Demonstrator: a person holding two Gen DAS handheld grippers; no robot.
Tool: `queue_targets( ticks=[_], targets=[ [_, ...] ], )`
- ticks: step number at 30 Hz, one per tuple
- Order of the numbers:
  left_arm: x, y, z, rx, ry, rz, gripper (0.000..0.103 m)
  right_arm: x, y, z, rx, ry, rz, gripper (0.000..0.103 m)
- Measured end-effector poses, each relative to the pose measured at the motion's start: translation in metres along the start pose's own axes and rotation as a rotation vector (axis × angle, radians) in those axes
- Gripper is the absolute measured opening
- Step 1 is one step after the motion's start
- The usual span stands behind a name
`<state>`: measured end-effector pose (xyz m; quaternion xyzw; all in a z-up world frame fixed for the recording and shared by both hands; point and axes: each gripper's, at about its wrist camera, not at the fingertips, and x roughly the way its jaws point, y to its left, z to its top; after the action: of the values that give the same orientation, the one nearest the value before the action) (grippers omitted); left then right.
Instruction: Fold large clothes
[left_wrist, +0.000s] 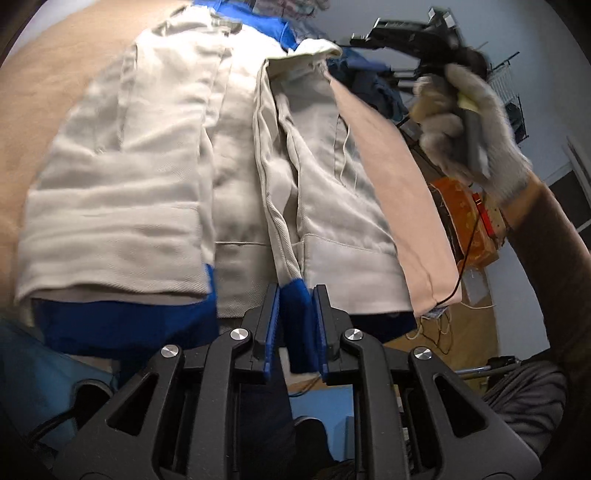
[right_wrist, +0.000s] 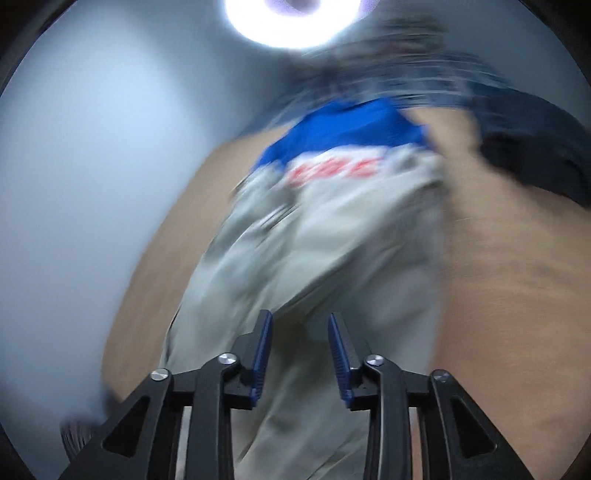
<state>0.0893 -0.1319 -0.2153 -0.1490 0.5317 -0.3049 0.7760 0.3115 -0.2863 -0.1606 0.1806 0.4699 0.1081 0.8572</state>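
Note:
A large beige jacket with blue trim (left_wrist: 155, 177) lies spread on a tan table (left_wrist: 44, 81), both sleeves folded in over its front. My left gripper (left_wrist: 295, 295) is shut on the jacket's blue hem band (left_wrist: 297, 306) at the near edge. In the right wrist view, which is blurred, the jacket (right_wrist: 325, 251) shows beige cloth with a blue part and red lettering. My right gripper (right_wrist: 300, 325) is open above the cloth with nothing between its fingers. In the left wrist view my right gripper (left_wrist: 399, 33) is held in a gloved hand (left_wrist: 469, 122) high beyond the table's right edge.
A dark blue pile of clothes (left_wrist: 373, 77) lies at the table's far right. An orange box (left_wrist: 469, 221), cables on the floor and a wire rack (left_wrist: 506, 85) stand to the right of the table. A ceiling lamp (right_wrist: 291, 18) glares overhead.

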Motion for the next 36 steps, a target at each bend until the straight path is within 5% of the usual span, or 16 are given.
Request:
queue_targets(
  ticks=[4,10,12,14,17,19,21,25,29,32,34,36],
  targets=[
    [-0.023,-0.005,0.003,0.062,-0.050,0.024,0.014,0.007,-0.037,0.028,0.118,-0.082,-0.062,0.048],
    [-0.021,-0.012,0.025,0.121,-0.065,-0.002,0.014,0.044,-0.054,0.056,0.159,-0.091,-0.065,0.048],
    [-0.012,-0.013,0.028,0.151,-0.059,0.013,0.015,0.056,-0.053,0.065,0.156,-0.096,-0.064,0.037],
    [-0.004,-0.008,0.027,0.139,-0.039,0.005,0.015,0.066,-0.051,0.074,0.143,-0.096,-0.029,0.011],
    [0.006,0.002,0.025,0.104,-0.006,-0.004,0.015,0.083,-0.036,0.091,0.120,-0.066,0.035,0.006],
    [0.008,0.005,0.025,0.097,-0.002,0.000,0.015,0.098,-0.022,0.102,0.098,-0.058,0.066,0.013],
    [0.007,0.008,0.026,0.086,-0.005,-0.001,0.015,0.128,-0.002,0.112,0.078,0.019,0.111,0.036],
    [0.000,0.012,0.029,0.077,-0.030,-0.005,0.015,0.130,0.026,0.117,-0.004,0.033,0.090,0.037],
    [0.000,0.017,0.028,0.049,-0.021,-0.032,0.015,0.094,0.001,0.110,0.038,-0.037,0.073,0.038],
    [0.003,0.016,0.027,0.055,-0.014,-0.029,0.015,0.082,-0.008,0.101,0.016,-0.041,0.115,0.052],
    [0.003,0.014,0.027,0.058,-0.017,-0.024,0.015,0.089,-0.007,0.103,0.034,-0.027,0.128,0.052],
    [0.002,0.014,0.028,0.054,-0.026,-0.020,0.015,0.099,-0.001,0.106,0.060,-0.028,0.114,0.040]
  ],
)
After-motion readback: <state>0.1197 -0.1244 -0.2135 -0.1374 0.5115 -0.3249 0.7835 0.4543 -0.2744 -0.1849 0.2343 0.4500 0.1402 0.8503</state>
